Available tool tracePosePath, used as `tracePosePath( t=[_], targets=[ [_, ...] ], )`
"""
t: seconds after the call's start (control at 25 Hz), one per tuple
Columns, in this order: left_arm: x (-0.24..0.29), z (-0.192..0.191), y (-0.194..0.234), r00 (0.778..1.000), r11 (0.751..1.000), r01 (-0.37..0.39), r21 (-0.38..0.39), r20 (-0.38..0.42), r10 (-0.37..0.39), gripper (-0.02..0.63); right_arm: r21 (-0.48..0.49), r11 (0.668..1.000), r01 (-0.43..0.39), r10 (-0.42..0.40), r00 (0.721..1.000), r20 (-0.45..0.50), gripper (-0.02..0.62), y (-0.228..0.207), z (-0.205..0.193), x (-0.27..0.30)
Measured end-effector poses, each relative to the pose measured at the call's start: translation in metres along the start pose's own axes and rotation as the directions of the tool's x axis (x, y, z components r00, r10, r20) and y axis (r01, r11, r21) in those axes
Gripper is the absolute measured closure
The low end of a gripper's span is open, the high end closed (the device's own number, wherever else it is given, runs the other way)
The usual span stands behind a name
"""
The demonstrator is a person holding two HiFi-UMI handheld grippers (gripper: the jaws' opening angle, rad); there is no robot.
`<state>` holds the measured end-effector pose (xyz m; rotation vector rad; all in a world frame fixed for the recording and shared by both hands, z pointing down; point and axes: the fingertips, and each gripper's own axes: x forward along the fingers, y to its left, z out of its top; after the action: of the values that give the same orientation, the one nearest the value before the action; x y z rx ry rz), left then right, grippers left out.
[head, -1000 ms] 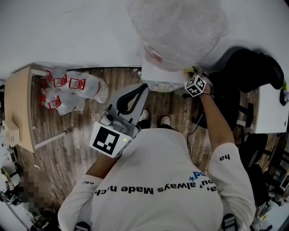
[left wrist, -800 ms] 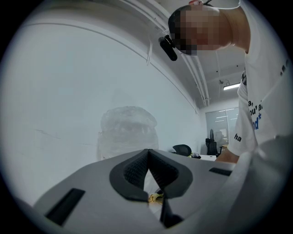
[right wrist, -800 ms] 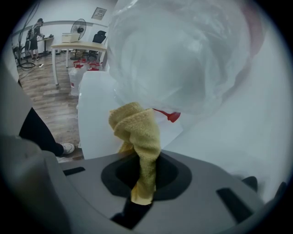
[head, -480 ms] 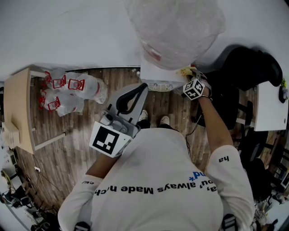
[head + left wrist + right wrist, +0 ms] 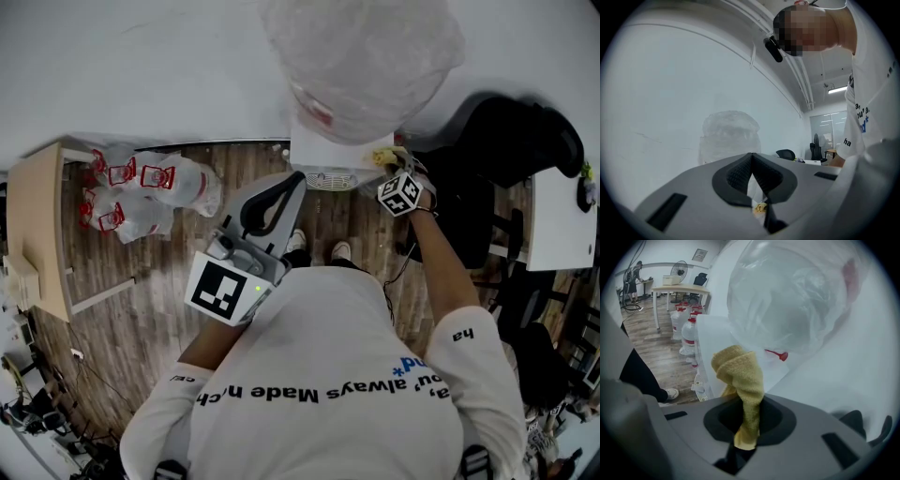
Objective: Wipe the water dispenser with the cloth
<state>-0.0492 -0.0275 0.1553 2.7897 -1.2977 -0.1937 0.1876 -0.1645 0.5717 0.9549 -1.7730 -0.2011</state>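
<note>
Wood-plank floor (image 5: 141, 281) surrounds a white boxy water dispenser (image 5: 323, 150) topped by a crinkled clear bottle (image 5: 366, 56). Right tongs (image 5: 746, 425) pinch a nubby yellow terry cloth (image 5: 740, 373), its weave clear only in the right gripper view. Left tongs (image 5: 751, 158) are closed and empty.

The cloth (image 5: 739, 380) is yellow, the water dispenser (image 5: 323, 150) white, the floor (image 5: 141, 281) brown wood-grain planks.

1. The white T-shirt (image 5: 328, 366) has a line of dark print across its back; "always Made" reads clearly, and the letters on either side only in part.
2. Its right sleeve (image 5: 469, 345) bears "ha".
3. The red label on the bottle (image 5: 787, 301) atop the water dispenser (image 5: 708, 338) is too blurred to read.
</note>
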Motion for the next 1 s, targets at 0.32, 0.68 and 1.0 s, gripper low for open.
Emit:
tracePosePath(
  t=[0.32,0.68,1.0],
  targets=[
    [0.001,0.000,-0.002,1.000,1.000,0.006,-0.002,0.004,-0.006,0.588,0.010,1.000,0.007,-0.007,1.000,0.006,0.554,0.011,-0.005,-0.010],
    [0.000,0.002,-0.001,1.000,1.000,-0.004,0.000,0.006,0.004,0.588,0.056,0.998,0.034,-0.034,0.999,0.008,0.555,0.020,-0.010,-0.020],
    [-0.002,0.005,0.001,1.000,1.000,-0.010,0.003,0.013,0.010,0.588,0.292,0.956,0.033,-0.035,0.999,0.002,0.535,0.010,-0.013,-0.024]
  ],
)
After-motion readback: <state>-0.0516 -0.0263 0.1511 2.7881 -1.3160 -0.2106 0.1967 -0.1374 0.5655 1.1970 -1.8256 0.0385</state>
